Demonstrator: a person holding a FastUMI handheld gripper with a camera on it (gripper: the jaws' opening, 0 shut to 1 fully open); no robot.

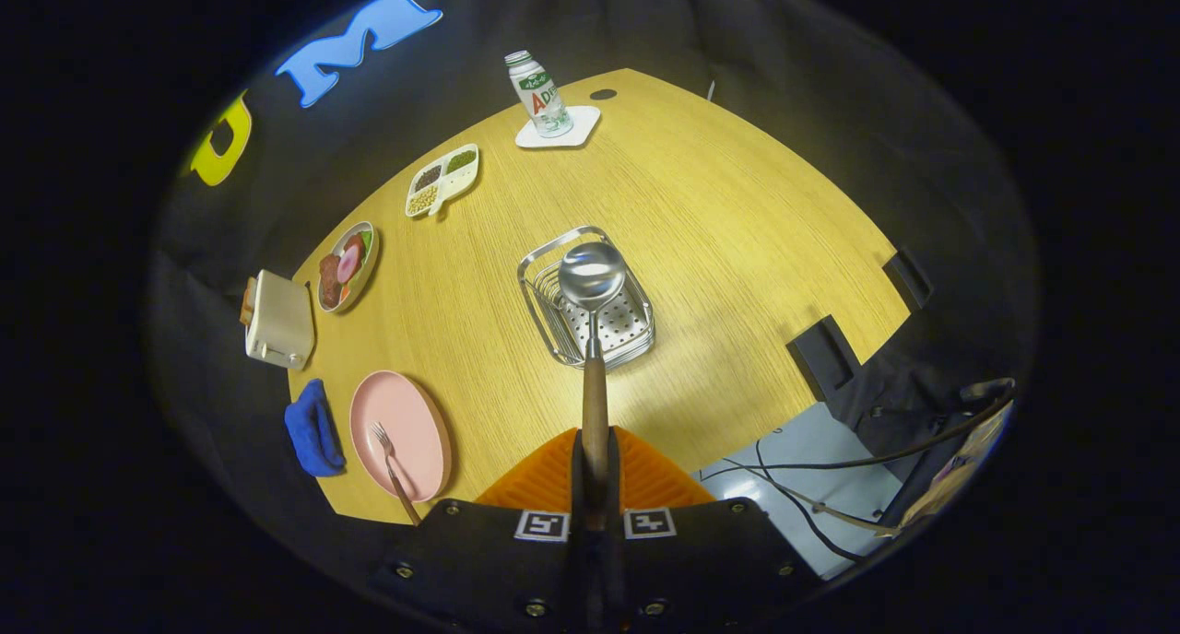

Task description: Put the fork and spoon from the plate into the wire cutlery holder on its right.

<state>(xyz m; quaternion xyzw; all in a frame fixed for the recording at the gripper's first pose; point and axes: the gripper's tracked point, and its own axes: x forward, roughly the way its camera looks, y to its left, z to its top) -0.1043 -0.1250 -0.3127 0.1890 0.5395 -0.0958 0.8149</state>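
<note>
My gripper (595,459) is shut on the wooden handle of the spoon (592,288), both fingers pressed on it. The spoon points straight ahead, and its shiny bowl hangs over the wire cutlery holder (544,325), which stands in the middle of the wooden table. To the left of my fingers lies the pink plate (415,422) with the fork (392,468) resting on it, tines pointing away, wooden handle reaching over the plate's near rim.
A blue cloth (312,428) lies left of the plate, a white toaster (277,321) beyond it. Further back sit a plate of food (346,267), a divided dish (442,181) and a bottle (537,92) on a white coaster. Cables (811,487) trail on the floor right of the table.
</note>
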